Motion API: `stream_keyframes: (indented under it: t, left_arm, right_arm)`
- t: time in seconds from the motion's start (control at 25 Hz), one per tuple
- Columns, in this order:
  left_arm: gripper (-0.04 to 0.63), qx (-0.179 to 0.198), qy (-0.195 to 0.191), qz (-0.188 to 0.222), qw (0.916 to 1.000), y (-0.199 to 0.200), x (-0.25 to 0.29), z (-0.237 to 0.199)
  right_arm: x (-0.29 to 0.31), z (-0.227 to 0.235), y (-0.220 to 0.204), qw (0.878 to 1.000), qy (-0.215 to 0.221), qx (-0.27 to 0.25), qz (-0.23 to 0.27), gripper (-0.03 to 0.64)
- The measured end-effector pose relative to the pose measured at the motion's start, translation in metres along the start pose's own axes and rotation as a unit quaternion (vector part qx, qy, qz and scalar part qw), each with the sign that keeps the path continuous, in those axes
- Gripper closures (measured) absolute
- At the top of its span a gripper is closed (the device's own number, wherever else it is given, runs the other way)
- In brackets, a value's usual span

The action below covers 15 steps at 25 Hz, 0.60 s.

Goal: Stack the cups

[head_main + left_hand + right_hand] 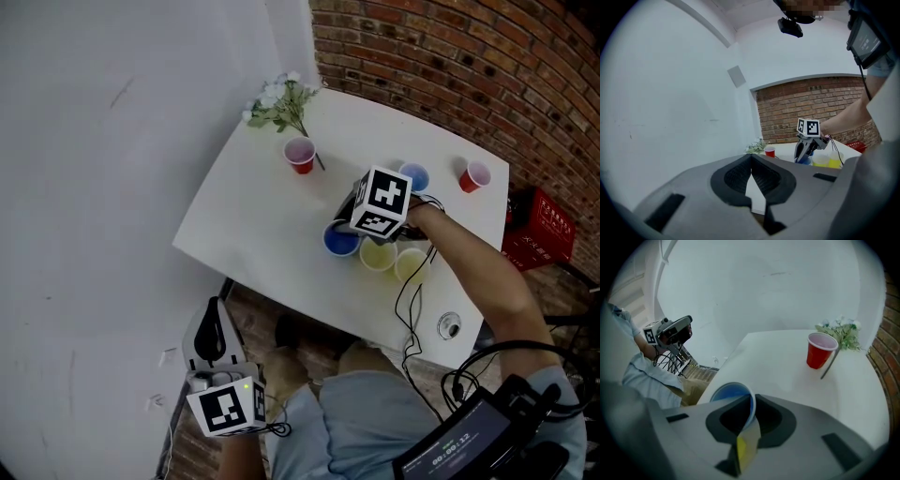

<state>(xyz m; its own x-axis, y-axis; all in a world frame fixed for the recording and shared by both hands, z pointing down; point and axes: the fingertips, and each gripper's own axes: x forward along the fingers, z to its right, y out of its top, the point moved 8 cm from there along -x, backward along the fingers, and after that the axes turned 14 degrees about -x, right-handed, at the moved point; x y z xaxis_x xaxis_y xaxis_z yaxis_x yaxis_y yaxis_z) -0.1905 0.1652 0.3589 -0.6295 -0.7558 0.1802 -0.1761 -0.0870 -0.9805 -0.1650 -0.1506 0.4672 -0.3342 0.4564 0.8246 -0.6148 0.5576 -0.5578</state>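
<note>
R gripper: jaws narrow, pinching rim wall of blue cup | cup at its tips, on bench | L gripper: jaws together, empty | cup prob. light, thin, squashy, slick; hold gently nr rim

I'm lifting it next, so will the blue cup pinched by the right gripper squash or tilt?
Probably light: the blue cup looks empty. Its thin wall, pinched at the rim by the right gripper, may flex. Held on one side only, it could tilt when lifted.
</note>
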Motion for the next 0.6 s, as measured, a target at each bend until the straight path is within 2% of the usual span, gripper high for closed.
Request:
stream_keyframes:
  t: [0.16,0.6]
  left_arm:
    - [0.586,0.000,-0.002,0.000,1.0000,0.0005,0.0001,0.0002]
    - [0.586,-0.002,-0.005,0.000,1.0000,-0.0003,0.0013,0.0016]
  right_arm:
    - [-0.0002,-0.0028,0.0000,1.000,0.003,-0.004,-0.005,0.577]
    - [0.0006,-0.0014,-0.0006,1.000,0.002,0.009,0.003,0.455]
